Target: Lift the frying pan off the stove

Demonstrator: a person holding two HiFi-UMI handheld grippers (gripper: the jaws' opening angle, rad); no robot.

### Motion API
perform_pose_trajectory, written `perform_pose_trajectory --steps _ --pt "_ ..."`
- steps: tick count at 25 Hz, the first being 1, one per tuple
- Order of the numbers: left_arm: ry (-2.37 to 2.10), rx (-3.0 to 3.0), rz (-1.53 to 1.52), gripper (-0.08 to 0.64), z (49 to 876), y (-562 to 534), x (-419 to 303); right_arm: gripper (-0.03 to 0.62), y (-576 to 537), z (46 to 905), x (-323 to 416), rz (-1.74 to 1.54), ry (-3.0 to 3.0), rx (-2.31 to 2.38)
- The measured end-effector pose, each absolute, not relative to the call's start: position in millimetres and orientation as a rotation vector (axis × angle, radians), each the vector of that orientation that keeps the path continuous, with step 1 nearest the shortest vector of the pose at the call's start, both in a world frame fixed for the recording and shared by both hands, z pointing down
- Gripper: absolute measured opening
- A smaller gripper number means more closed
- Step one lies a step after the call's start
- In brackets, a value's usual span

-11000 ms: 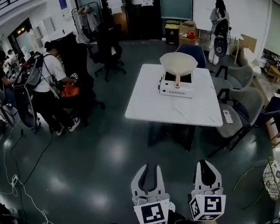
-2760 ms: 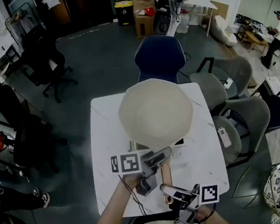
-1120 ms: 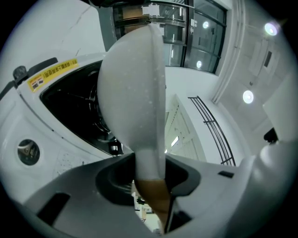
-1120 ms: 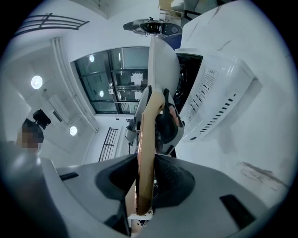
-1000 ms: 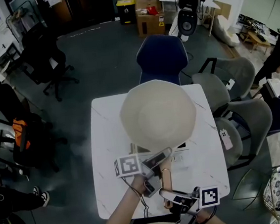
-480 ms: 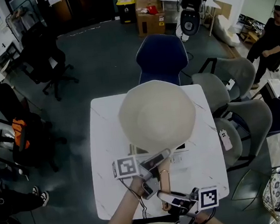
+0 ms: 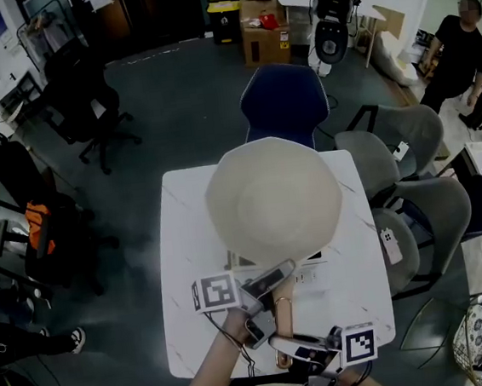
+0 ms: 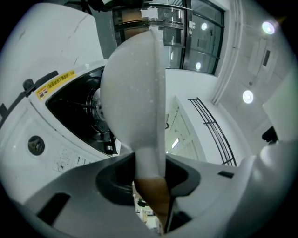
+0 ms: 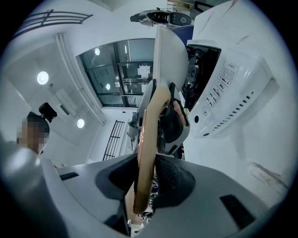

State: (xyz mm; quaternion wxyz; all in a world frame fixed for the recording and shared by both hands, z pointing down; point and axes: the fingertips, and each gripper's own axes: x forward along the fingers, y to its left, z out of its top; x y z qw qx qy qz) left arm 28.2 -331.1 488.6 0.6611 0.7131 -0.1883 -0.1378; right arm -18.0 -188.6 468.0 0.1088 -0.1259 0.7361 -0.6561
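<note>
A cream frying pan (image 7: 272,202) sits over the white portable stove (image 7: 318,276) on the white table (image 7: 186,236). Its wooden handle (image 7: 281,316) points toward me. My left gripper (image 7: 275,277) is shut on the handle's cream neck (image 8: 150,158) close to the bowl. My right gripper (image 7: 283,344) is shut on the wooden end (image 9: 145,153). In the left gripper view the pan (image 8: 135,88) is edge-on beside the black burner (image 8: 88,109). I cannot tell whether it touches the grate. The right gripper view shows the pan (image 9: 170,56) next to the stove (image 9: 228,88).
A blue chair (image 7: 285,97) stands at the table's far end and grey chairs (image 7: 413,204) along its right side. Black office chairs (image 7: 86,101) stand at the left. A person in black (image 7: 453,50) is at the far right. A small remote (image 7: 389,245) lies on a grey seat.
Both grippers keep the same hold on the handle and the pan has barely shifted. A person in black has walked into view at the far right.
</note>
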Motion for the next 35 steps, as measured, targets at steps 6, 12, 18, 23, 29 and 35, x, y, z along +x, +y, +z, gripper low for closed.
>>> perform_pose_trajectory --steps 6,12,18,23,29,35 --pt "-0.423 1.616 -0.336 0.158 469 -328 26 0.114 -185 448 -19 -1.905 2.185 -0.348" --pt "-0.423 1.605 -0.382 0.16 453 -322 25 0.114 -179 437 -16 -1.893 2.206 -0.337" --pt "-0.447 1.626 -0.374 0.16 448 -315 17 0.114 -171 431 -21 -1.882 2.228 -0.321" --pt "-0.462 1.63 -0.383 0.16 442 -308 10 0.115 -163 426 -28 -1.884 2.242 -0.286" --pt "-0.478 1.632 -0.405 0.16 439 -303 0 0.114 -157 423 -34 -1.889 2.249 -0.269" --pt "-0.5 1.626 -0.415 0.16 442 -299 -13 0.115 -152 425 -43 -1.912 2.256 -0.265"
